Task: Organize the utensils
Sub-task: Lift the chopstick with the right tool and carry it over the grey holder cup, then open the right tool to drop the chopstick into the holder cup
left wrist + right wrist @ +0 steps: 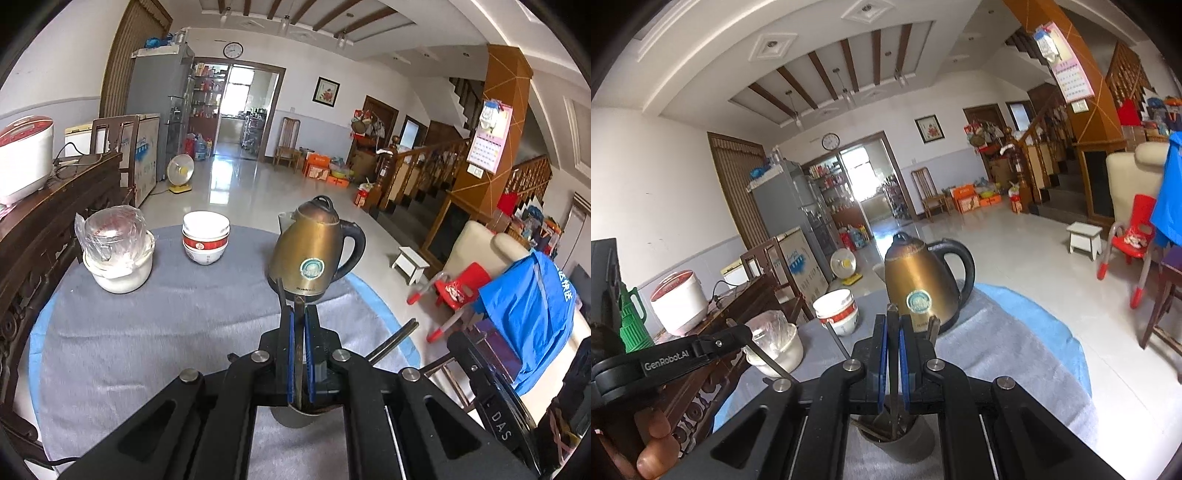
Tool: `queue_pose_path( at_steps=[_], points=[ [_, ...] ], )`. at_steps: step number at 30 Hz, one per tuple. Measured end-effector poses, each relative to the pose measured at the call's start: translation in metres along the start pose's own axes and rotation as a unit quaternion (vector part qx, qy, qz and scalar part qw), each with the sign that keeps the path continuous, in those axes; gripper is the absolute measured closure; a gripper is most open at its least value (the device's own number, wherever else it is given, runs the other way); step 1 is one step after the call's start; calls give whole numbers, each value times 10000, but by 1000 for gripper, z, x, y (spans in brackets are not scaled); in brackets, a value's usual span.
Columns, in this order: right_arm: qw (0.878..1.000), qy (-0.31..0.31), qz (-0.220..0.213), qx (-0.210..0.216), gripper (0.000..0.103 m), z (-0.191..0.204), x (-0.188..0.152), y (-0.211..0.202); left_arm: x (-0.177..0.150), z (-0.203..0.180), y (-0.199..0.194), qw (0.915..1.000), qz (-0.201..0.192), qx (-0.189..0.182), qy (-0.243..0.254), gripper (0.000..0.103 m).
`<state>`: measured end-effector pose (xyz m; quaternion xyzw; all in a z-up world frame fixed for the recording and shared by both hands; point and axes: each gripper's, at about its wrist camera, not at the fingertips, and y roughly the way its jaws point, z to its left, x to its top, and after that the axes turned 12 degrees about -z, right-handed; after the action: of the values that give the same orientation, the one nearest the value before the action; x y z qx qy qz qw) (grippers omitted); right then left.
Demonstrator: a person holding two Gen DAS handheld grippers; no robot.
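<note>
On the far left of the round table, a white pot (pixel 122 273) is sitting with a clear plastic-wrapped lid (pixel 110 232) over it, beside the dark wooden sideboard (pixel 55 206) that is carrying a white and red rice cooker (pixel 22 155). A little to the right, a stack of white bowls (pixel 205 236) with a red band is standing on the grey tablecloth (pixel 147 332). Further right, a brass-coloured kettle (pixel 314 251) with a black handle is standing near the table's far edge. In front of the kettle, the left gripper (pixel 298 314) is pinching a thin dark utensil (pixel 299 354) between its blue pads, jaws drawn narrow, and the utensil is reaching down into a grey cup (pixel 295 417) directly below the fingers. In the right wrist view, the left gripper is showing at the left edge as a black arm held by a hand (pixel 646 443). The right gripper (pixel 893 332) is likewise squeezing a dark utensil (pixel 894 369), its jaws nearly together, above the same grey cup (pixel 905 439), where several other utensils (pixel 875 424) are already leaning. Another utensil tip (pixel 932 326) is poking up just right of the fingers.
</note>
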<state>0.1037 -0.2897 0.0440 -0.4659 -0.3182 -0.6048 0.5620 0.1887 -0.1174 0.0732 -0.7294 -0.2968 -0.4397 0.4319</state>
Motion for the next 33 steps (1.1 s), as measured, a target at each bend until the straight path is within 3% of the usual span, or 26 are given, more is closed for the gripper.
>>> queue_pose_path(
  at_steps=[11,13,16,20,21,24,25,26,33],
  points=[
    [9990,220,363,119,94,-4,-6,3,-4,-3,-4,9996,188,-146,150,95],
    [9980,368,481,187,93,-8,-6,4,-4,-2,-7,9995,198,-190,149,87],
    [9967,570,525,254,93,-13,-5,2,-3,-1,-15,9996,142,-129,210,62],
    [9960,723,446,285,91,-22,-3,-6,-3,7,-30,9994,74,68,335,48],
    [9958,768,415,291,88,-24,-2,-9,-4,10,-33,9993,99,98,346,43],
    [9950,904,309,288,74,-33,0,-16,-8,19,-40,9989,188,240,369,40],
    [9947,947,277,280,61,-36,0,-18,-11,23,-42,9985,253,305,379,38],
    [9944,991,234,266,40,-39,1,-20,-14,26,-44,9983,291,334,380,37],
    [9959,869,-118,242,38,-49,2,-46,-50,43,-52,9933,718,670,611,31]
  ],
)
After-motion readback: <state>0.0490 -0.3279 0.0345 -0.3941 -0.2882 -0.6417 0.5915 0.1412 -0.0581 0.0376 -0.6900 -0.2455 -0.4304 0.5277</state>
